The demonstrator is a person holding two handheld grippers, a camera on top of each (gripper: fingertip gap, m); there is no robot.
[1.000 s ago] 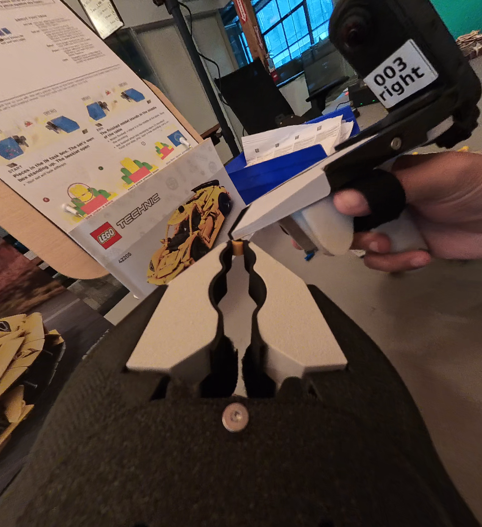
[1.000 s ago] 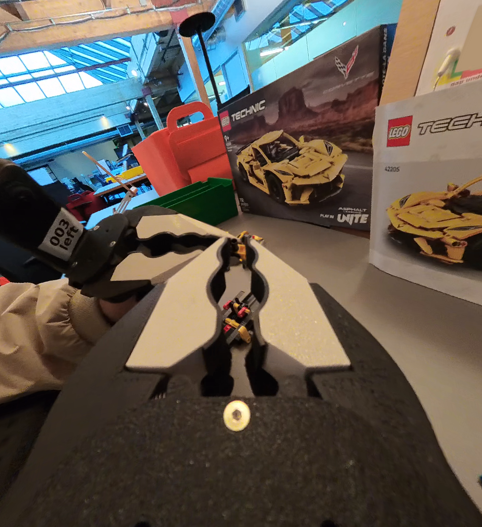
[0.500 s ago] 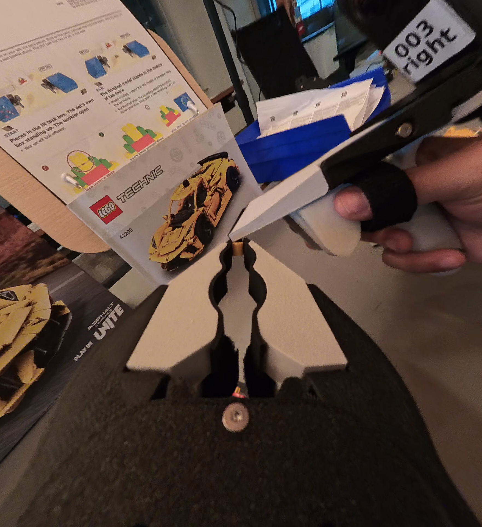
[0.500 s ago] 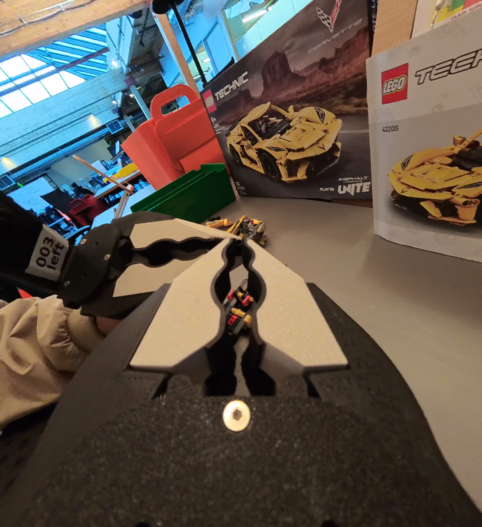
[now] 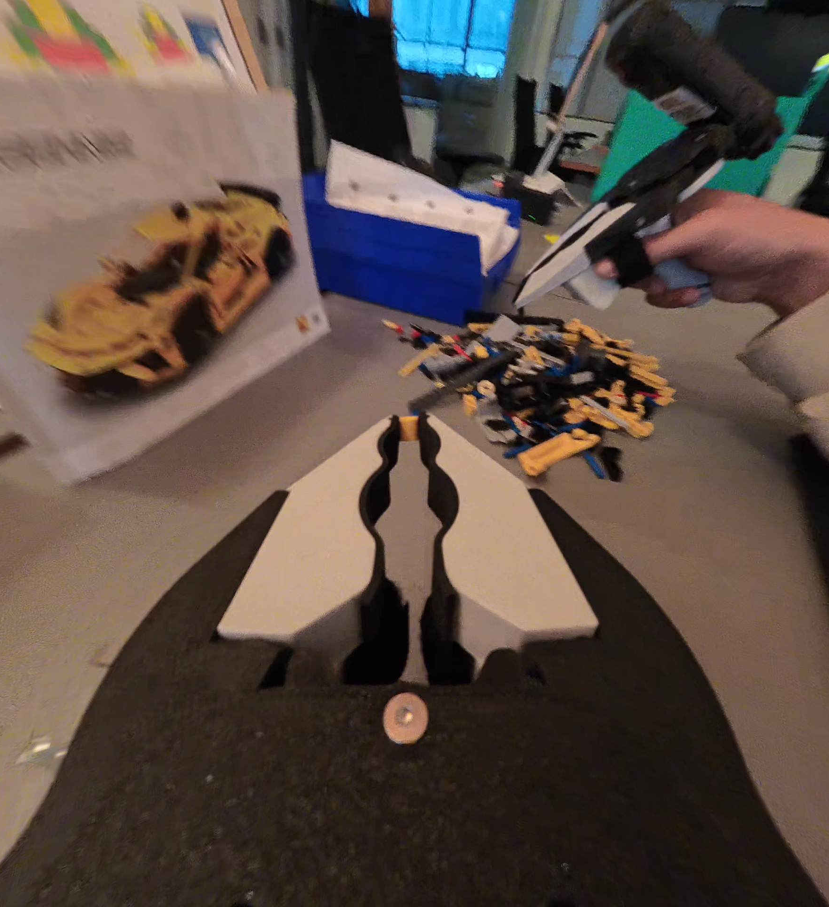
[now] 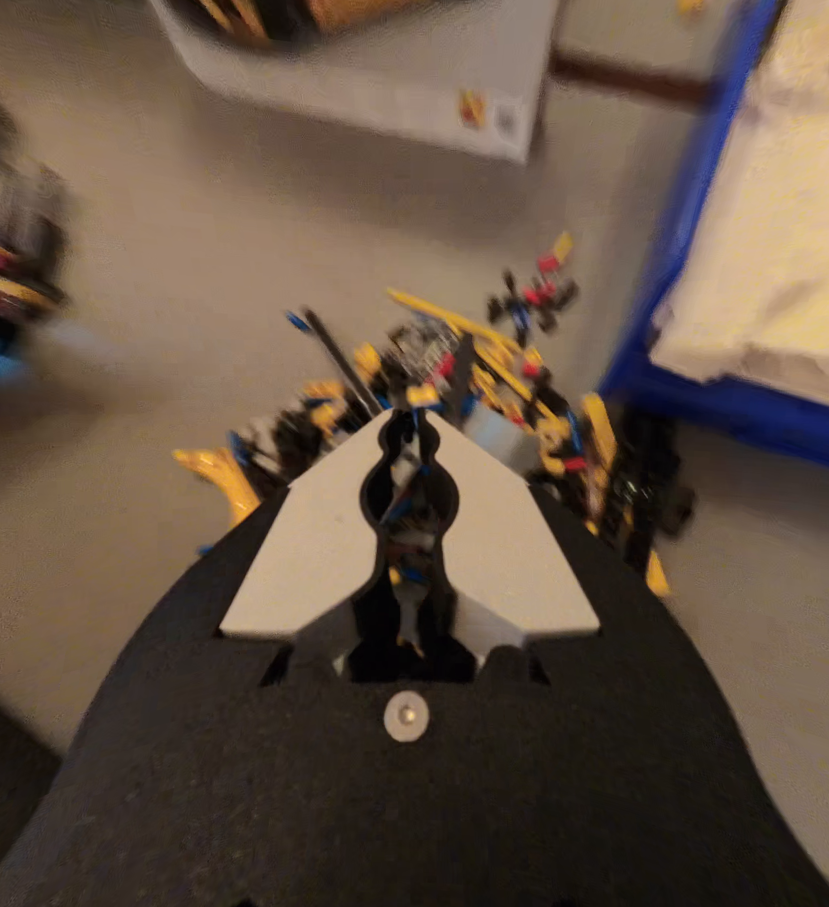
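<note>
Left of the brick pile [image 5: 540, 387], the landmark on the grey table [image 5: 206, 530], a booklet [image 5: 147, 275] with a yellow car on its cover stands tilted, its lower edge on the tabletop; bare table lies between booklet and pile. Only the left wrist view shows its whole cover; the right wrist view catches just a blurred bottom corner [image 6: 402, 93] above the pile [image 6: 451, 392].

Nearer than the pile and just short of its near edge, the left gripper [image 5: 408, 428] pinches a small yellow piece [image 5: 408, 429] between its tips, the fingers otherwise close together. Open grey table spreads on both sides of it.

Behind the pile, a blue bin [image 5: 402, 260] holding white papers [image 5: 417, 206] sits close to the pile's far edge. The right wrist view shows the bin's wall [image 6: 726, 392] almost touching the bricks at the right, leaving little room there, while wide bare table lies left of the pile.

Above the pile's far right side, the left wrist view shows the right gripper [image 5: 520, 305] in a person's hand [image 5: 731, 255], tips pointing down at the bricks and pressed near together. From its own blurred view, the right gripper [image 6: 408, 417] hangs over the pile with jaws nearly closed; whether anything is caught between the tips cannot be told.
</note>
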